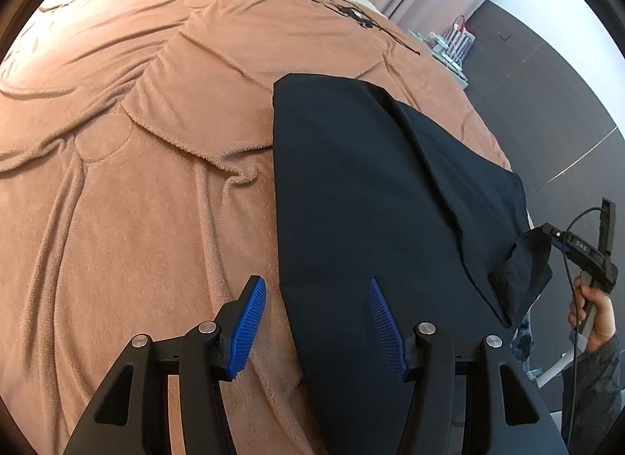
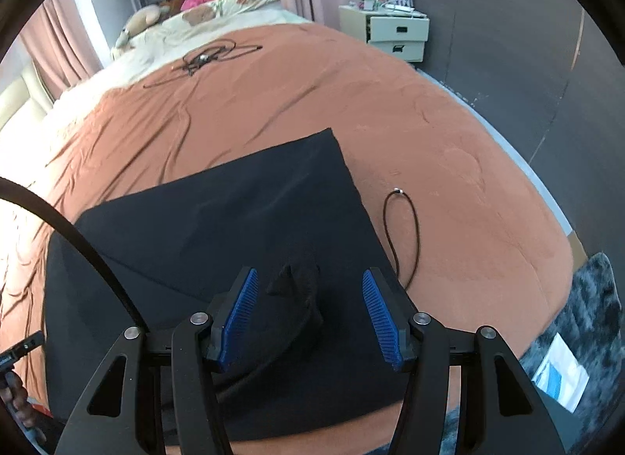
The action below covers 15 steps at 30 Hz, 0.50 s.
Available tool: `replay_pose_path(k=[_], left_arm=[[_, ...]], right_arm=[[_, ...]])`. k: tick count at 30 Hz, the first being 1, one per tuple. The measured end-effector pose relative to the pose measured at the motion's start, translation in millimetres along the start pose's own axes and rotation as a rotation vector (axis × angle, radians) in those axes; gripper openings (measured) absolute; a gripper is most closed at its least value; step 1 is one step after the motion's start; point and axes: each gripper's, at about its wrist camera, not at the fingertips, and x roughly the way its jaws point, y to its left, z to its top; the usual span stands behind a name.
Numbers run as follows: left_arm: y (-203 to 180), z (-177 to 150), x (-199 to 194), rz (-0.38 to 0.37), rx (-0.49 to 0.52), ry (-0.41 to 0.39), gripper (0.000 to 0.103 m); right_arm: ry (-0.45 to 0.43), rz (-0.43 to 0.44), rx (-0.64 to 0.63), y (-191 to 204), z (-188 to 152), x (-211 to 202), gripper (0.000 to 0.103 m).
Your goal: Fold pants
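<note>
Black pants [image 1: 351, 189] lie folded on a brown blanket [image 1: 136, 181], reaching from mid-bed toward the near edge. My left gripper [image 1: 317, 328] stands open low over their near left edge; the hem runs between its blue pads [image 1: 250, 330] without being pinched. My right gripper [image 2: 310, 314] is open above the pants [image 2: 218, 220]. A small rumpled peak of black cloth [image 2: 297, 291] stands up between its blue pads [image 2: 383, 322], touching neither. In the left wrist view the right gripper [image 1: 574, 248] shows at the far right beside a raised pants corner [image 1: 519, 275], held by a hand [image 1: 593, 318].
A thin dark cord loop [image 2: 406, 232] lies on the blanket just right of the pants. A cable tangle [image 2: 203, 58] sits farther up the bed, with pillows and soft toys [image 2: 203, 5] beyond. A cream nightstand [image 2: 394, 33], a grey rug [image 2: 586, 298] and a paper [image 2: 562, 373] are beside the bed.
</note>
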Motion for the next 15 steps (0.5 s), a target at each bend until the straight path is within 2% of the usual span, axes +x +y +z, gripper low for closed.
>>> replay_pose_path(k=[1,2,3,7,10,15], left_arm=[[0,0,0,-0.001,0.0,0.0,0.057],[0,0,1,0.0,0.0,0.002,0.057],[1,0,1,0.001,0.001,0.004,0.057],[0,0,6,0.011,0.004,0.016,0.057],[-2,0,8,0.014,0.006,0.022,0.056],[-7,-1,11,0.018,0.02,0.025,0.055]], right_arm=[[0.004,-0.006,-0.007,-2,2,3,0.03],[0.011,-0.004,-0.008,-2,4,5,0.017],[0.023,0.001,-0.003,-4,7,7,0.009],[-0.034,-0.024,0.001,-8,1,-12,0.006],[-0.078,-0.034,0.053,-23,-16,-30,0.006],[-0.1,-0.064,0.127,-44,-46,-39,0.005]])
